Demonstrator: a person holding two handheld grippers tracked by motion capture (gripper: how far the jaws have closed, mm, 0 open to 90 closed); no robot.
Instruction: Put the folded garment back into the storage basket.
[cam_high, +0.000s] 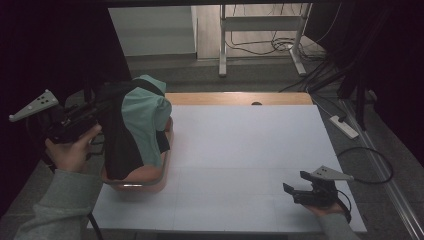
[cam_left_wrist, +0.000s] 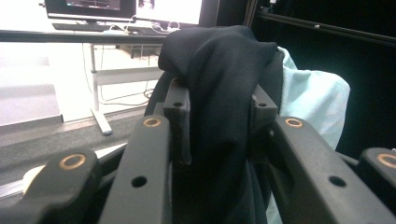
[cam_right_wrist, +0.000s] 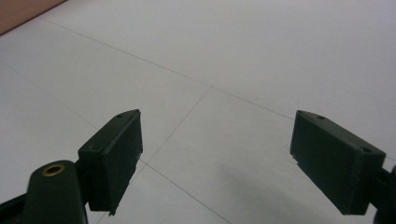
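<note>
The left tool (cam_high: 92, 117) pinches a fold of the soft black and mint-green cloth (cam_high: 135, 125). In the left gripper view its two black jaws press on the dark part of the cloth (cam_left_wrist: 219, 93) from both sides, and the light green part hangs just behind. The person's left hand (cam_high: 72, 152) holds this tool up at the left edge of the desk. The cloth is lifted up and hangs down into the round orange-brown plastic basket (cam_high: 145, 182). The basket sits on the left side of the white desk (cam_high: 250, 150).

The right tool (cam_high: 296, 188) is wide open and holds nothing. In the right gripper view its jaws stand far apart above the bare white top (cam_right_wrist: 224, 60). It rests low near the front right corner of the desk, well apart from the basket and the cloth.
</note>
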